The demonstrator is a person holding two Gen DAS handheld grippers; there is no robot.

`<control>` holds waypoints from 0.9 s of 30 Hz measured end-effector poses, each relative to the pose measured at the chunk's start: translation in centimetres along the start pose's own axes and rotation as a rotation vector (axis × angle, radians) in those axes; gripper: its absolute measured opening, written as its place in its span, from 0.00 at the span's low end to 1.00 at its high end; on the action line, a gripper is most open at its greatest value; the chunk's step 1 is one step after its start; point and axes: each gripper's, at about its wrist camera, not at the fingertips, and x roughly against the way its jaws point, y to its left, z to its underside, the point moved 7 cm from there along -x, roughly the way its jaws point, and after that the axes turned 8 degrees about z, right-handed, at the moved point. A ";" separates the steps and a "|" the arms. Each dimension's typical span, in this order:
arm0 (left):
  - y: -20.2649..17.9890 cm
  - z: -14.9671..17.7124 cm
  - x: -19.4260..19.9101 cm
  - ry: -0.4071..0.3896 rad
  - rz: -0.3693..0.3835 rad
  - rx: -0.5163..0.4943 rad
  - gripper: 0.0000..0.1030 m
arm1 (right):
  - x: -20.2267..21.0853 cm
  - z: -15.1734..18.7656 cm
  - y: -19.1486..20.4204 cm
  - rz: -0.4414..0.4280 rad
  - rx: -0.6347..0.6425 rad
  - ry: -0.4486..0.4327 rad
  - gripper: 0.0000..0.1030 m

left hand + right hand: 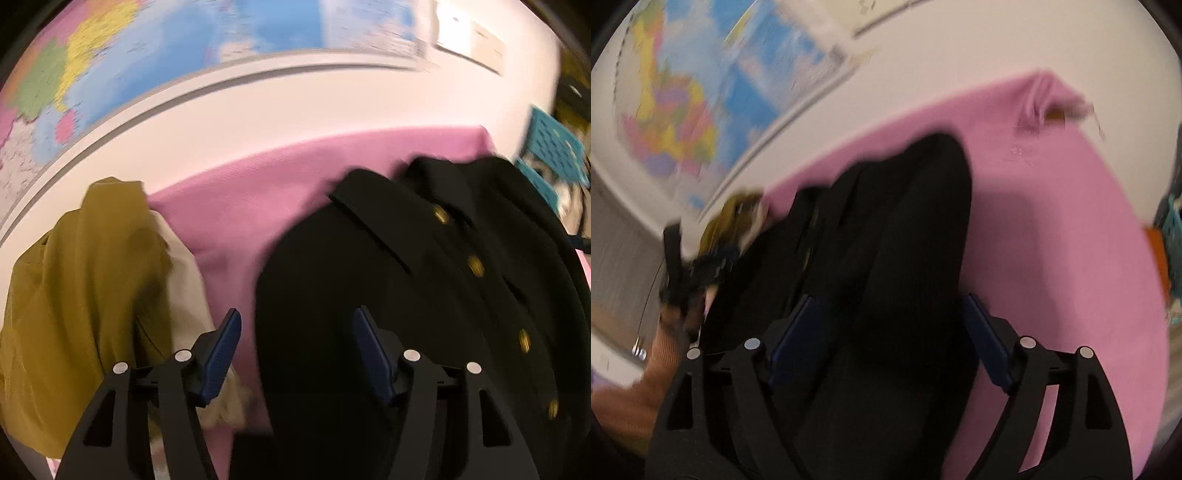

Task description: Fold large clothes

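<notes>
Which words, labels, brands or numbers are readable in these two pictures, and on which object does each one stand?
No text can be read in either view.
Wall map: it has print, but too small and blurred to read.
White paper on the wall: blurred, unreadable.
Black coat: no label visible; its gold buttons show no legible marking.
Olive garment: no text visible.
Pink cloth: no text.

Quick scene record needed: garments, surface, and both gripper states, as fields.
garment in work: black coat with gold buttons, lying on the pink cloth
surface: pink cloth
other clothes: olive garment over a cream one, left of the coat
left gripper: open, pads apart, nothing pinched
right gripper: open, over black fabric
backdrop: wall map
</notes>
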 end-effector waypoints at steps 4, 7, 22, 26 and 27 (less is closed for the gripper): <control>-0.6 1.7 -0.5 0.020 0.017 -0.019 0.59 | 0.5 3.9 0.8 0.013 0.044 0.063 0.09; -0.1 0.6 -1.6 0.013 0.017 0.020 0.59 | 4.3 1.7 0.5 0.092 0.078 -0.030 0.04; 2.4 4.1 2.2 0.045 0.079 0.052 0.79 | 5.3 -2.1 -11.0 0.529 -0.066 -0.090 0.57; 2.3 3.4 1.3 0.062 0.140 0.084 0.81 | 7.2 -4.4 -9.0 0.465 -0.033 -0.220 0.72; 2.2 3.1 0.8 0.068 0.146 0.091 0.82 | 6.8 -5.3 -8.3 0.440 -0.018 -0.229 0.73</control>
